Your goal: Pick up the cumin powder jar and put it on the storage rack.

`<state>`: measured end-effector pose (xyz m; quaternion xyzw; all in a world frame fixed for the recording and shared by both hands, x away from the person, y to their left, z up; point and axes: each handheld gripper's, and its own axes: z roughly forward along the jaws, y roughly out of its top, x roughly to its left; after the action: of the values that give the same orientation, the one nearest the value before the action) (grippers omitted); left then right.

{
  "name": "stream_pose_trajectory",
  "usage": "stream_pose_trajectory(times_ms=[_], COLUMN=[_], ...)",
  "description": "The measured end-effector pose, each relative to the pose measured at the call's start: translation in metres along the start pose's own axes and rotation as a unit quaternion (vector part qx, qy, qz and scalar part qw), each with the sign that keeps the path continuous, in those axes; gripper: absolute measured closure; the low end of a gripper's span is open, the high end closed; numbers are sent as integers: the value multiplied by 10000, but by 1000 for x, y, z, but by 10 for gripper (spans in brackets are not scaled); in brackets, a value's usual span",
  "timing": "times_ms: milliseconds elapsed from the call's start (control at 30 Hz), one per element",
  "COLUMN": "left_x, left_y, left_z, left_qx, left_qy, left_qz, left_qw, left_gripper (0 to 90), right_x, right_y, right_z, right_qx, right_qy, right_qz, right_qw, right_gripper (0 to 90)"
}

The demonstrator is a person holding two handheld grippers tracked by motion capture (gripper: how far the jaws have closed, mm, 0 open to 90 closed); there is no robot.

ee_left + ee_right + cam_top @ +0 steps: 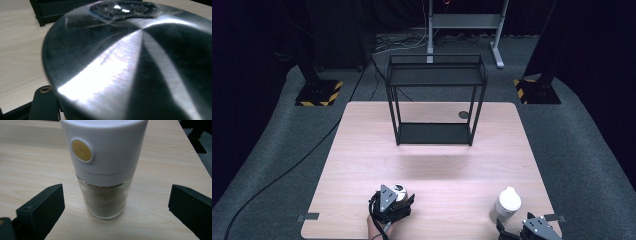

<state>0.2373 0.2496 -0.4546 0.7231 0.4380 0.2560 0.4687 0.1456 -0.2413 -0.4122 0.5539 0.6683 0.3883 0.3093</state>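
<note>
**Right claw spread around a grinder, left claw at a steel can**

The right claw [116,205] stands wide open, its two black jaws well apart on either side of a spice grinder [105,167] and touching neither side of it. The grinder stands upright on the bench [30,157]: a smooth white plastic top with a round yellow button, over a clear glass body holding brown ground spice. In the high view the grinder [507,202] stands near the bench's front right corner, just ahead of the right claw [532,227].

The left claw [393,205] sits at the front of the bench, left of centre, around a round metal can [399,190]. In its own view the can [140,65] looms very close, brushed steel with bright streaks and a dark round patch on its top; one black jaw shows at lower left, and I cannot tell whether the claw grips it.

Farther back, a black metal two-tier rack [435,100] stands on the pale wood-grain bench [362,150].
</note>
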Motion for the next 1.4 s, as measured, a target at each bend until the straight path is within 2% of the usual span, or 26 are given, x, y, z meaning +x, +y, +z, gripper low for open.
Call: stream_pose_trajectory(times_ms=[600,833,1000,1167,1400], left_x=[1,5,7,12,17], left_y=[6,13,19,25,34], left_z=[-35,-48,-54,-59,-63], left_qx=[-244,-383,-445,-427,-519], left_qy=[179,93,98,117,152], left_qz=[44,31,100,88,119], left_qw=[9995,9992,9989,9990,9985], left_gripper=[307,307,307,307,307], right_x=[0,1,2,3,4], right_y=[0,0,1,1,1], right_z=[0,1,2,1,2], right_qx=[-12,22,45,16,28], right_qy=[-5,9,-4,-20,-29], right_qz=[-23,-43,-61,-72,-81], right_qw=[10000,10000,10000,10000,10000], right_gripper=[0,0,0,0,0])
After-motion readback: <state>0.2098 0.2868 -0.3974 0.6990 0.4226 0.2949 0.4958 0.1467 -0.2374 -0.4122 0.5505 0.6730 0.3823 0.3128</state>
